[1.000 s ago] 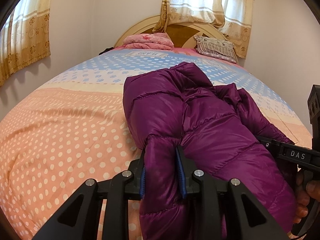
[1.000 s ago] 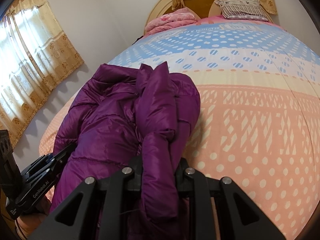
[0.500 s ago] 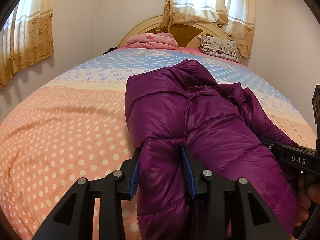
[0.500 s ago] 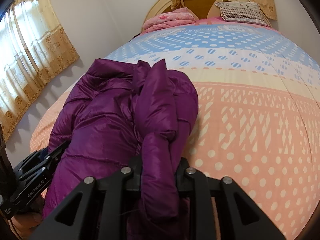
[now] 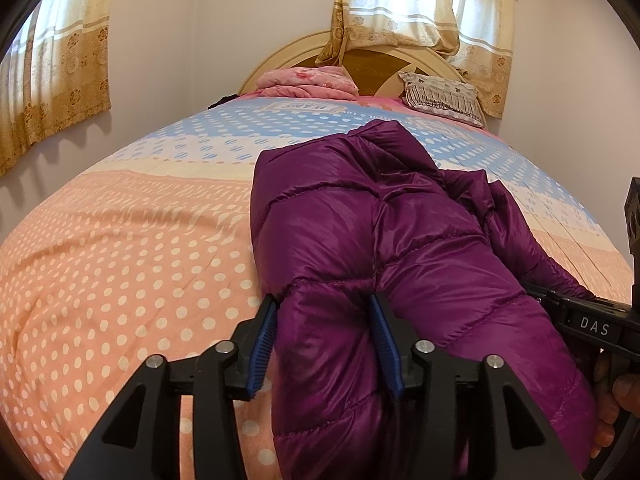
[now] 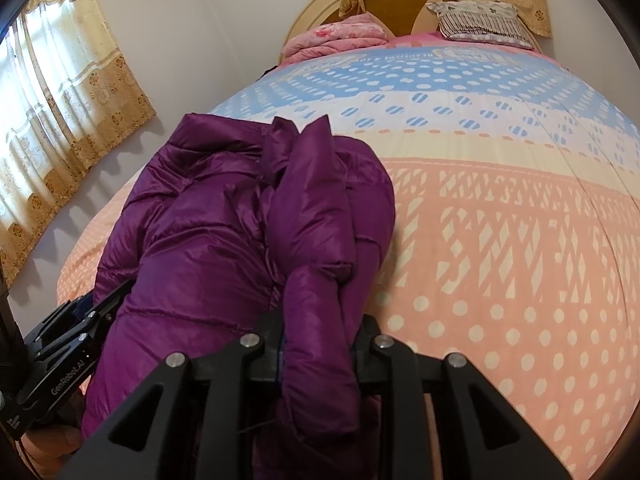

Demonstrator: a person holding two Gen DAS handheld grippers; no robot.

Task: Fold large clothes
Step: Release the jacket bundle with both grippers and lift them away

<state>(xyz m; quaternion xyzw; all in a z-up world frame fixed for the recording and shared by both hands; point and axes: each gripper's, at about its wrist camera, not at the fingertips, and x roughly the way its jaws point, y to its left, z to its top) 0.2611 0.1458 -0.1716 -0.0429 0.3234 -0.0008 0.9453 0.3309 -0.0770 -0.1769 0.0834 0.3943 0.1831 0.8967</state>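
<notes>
A purple puffer jacket (image 5: 380,236) lies bunched lengthwise on the dotted bedspread (image 5: 120,272); it also shows in the right wrist view (image 6: 224,232). My left gripper (image 5: 324,336) has its blue-padded jaws spread wide around the jacket's near edge, with the fabric between them. My right gripper (image 6: 320,340) is shut on the other near corner of the jacket. Each gripper shows in the other's view: the right gripper (image 5: 592,324) at the right edge, the left gripper (image 6: 68,344) at the lower left.
The bedspread (image 6: 500,240) runs from peach to blue toward the headboard (image 5: 380,56). A folded pink quilt (image 5: 308,82) and a striped pillow (image 5: 444,96) lie at the head. Curtains (image 5: 52,60) hang on the left wall and behind the headboard.
The left gripper's jaws have opened wider around the jacket edge. Both grippers have moved forward and lower over the bed with the jacket. The right gripper keeps its hold.
</notes>
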